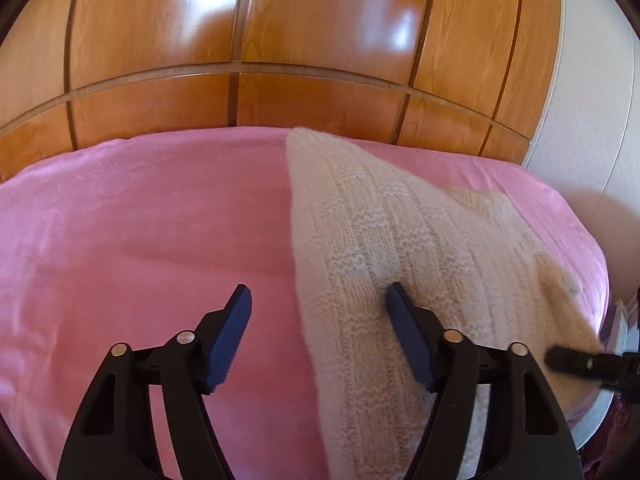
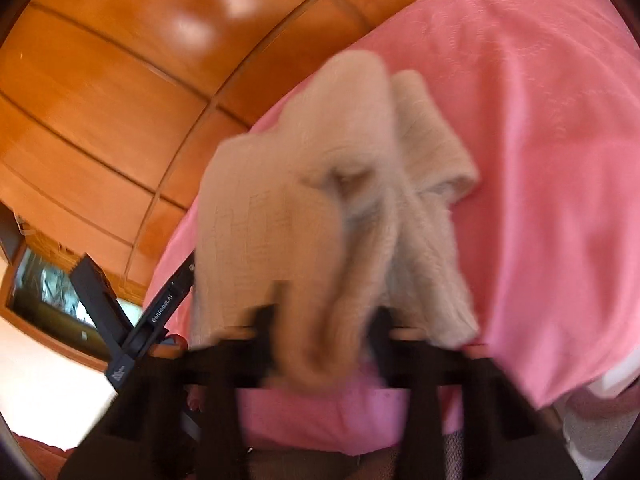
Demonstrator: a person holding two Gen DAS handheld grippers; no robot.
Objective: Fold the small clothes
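Note:
A cream knitted sweater [image 1: 400, 232] lies on the pink bed sheet [image 1: 140, 220], stretched from the far edge toward the near right. My left gripper [image 1: 318, 300] is open just above it, its right finger [image 1: 404, 332] over the knit and its left finger [image 1: 228, 340] over the sheet. In the right wrist view the sweater [image 2: 304, 184] is bunched and lifted, blurred by motion. My right gripper [image 2: 324, 320] has a fold of the knit between its jaws; the fingers are blurred. The right gripper's tip [image 1: 576, 360] shows at the sweater's right edge.
A glossy wooden wardrobe [image 1: 280, 40] stands behind the bed. A white wall [image 1: 592, 120] is at the right. The bed's right edge [image 1: 600, 400] drops off near the sweater. The left gripper's body [image 2: 132, 320] appears at the left of the right wrist view.

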